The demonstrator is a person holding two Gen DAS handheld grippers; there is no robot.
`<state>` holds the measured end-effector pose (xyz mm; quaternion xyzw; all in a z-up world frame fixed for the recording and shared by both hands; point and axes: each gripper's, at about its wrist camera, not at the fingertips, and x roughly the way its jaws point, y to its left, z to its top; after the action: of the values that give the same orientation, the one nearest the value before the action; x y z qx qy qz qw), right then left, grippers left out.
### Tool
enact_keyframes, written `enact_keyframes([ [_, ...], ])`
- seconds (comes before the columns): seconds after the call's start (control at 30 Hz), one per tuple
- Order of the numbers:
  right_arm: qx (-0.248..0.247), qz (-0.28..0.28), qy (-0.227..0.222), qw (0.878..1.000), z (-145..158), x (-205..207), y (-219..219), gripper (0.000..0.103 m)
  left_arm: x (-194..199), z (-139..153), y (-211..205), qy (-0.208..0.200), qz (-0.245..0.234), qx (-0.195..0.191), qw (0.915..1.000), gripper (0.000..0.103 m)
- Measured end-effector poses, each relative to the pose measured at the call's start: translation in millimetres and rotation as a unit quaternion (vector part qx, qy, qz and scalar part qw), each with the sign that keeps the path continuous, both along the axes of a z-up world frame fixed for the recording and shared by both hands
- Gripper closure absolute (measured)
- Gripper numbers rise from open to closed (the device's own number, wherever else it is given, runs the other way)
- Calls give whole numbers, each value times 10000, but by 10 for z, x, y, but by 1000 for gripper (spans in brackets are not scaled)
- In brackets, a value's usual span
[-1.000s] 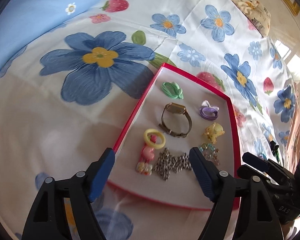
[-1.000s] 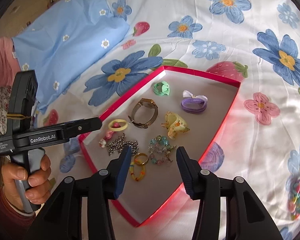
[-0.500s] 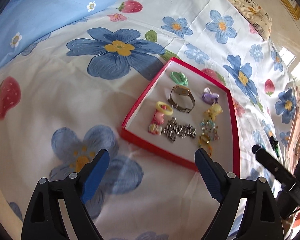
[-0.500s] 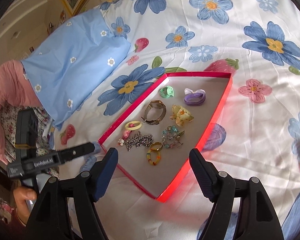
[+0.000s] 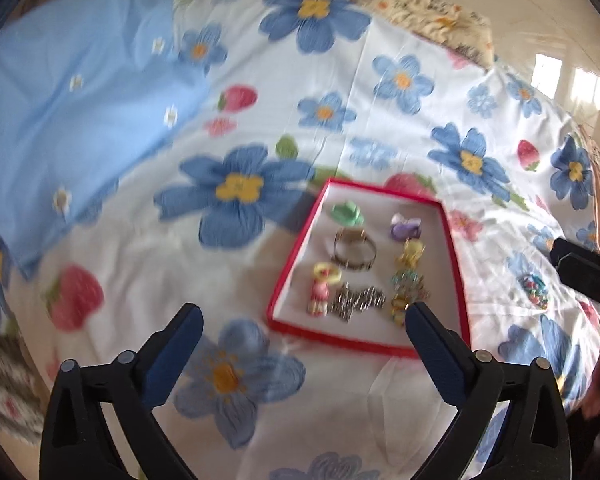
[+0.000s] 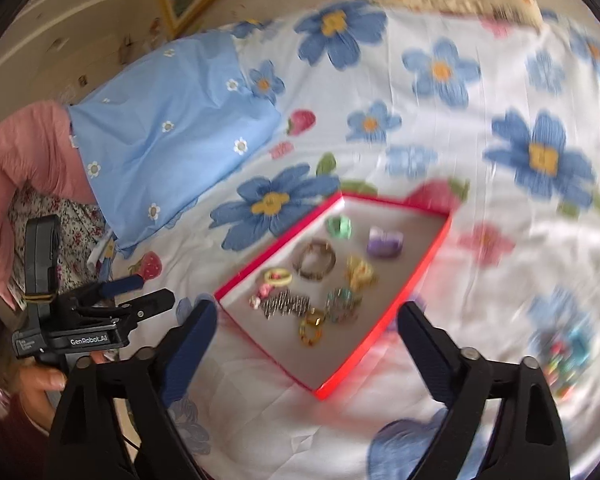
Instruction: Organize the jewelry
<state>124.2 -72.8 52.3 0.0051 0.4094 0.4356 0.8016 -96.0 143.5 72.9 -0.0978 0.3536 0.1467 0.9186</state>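
Note:
A red-rimmed tray (image 5: 292, 264) (image 6: 420, 276) lies on the flowered bedsheet. It holds a watch (image 5: 354, 250) (image 6: 314, 260), a silver chain (image 5: 356, 300) (image 6: 286, 304), a green clip (image 5: 346, 212), a purple hair tie (image 5: 406, 226) (image 6: 385, 242), a yellow clip (image 6: 360, 272), a yellow ring with pink charms (image 5: 324, 286) and beaded pieces (image 6: 342, 304). My left gripper (image 5: 304, 354) is open and empty, held back from the tray's near rim. My right gripper (image 6: 306, 350) is open and empty, above the tray's near corner. Both views are blurred.
A blue pillow (image 5: 76, 108) (image 6: 172, 136) lies at the left. A patterned pillow (image 5: 428, 12) lies at the far edge. Loose colourful beads (image 6: 564, 356) (image 5: 534, 290) lie on the sheet right of the tray. The hand-held left gripper (image 6: 80, 320) shows at the right wrist view's left.
Both grippers have pulled back and up from the tray, so it looks smaller. The right gripper's jaws have widened since a second ago. The tray's contents have not moved.

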Motion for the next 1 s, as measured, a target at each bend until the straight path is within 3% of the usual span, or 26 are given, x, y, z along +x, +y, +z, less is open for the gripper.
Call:
enact_keyframes([
  [0.17, -148, -18, -263, 9995, 119, -11, 46, 0, -47, -28, -141, 4, 100, 356, 9993, 1],
  [0.4, -224, -155, 18, 9996, -284, -189, 55, 0, -101, -258, -261, 225, 205, 465, 9985, 1],
  [0.6, -344, -298, -70, 9989, -469, -334, 17, 0, -162, -335, -269, 164, 330, 483, 9982, 1],
  [1.0, -388, -460, -228, 9979, -522, -447, -38, 0, -315, -415, -245, 96, 347, 458, 9983, 1],
])
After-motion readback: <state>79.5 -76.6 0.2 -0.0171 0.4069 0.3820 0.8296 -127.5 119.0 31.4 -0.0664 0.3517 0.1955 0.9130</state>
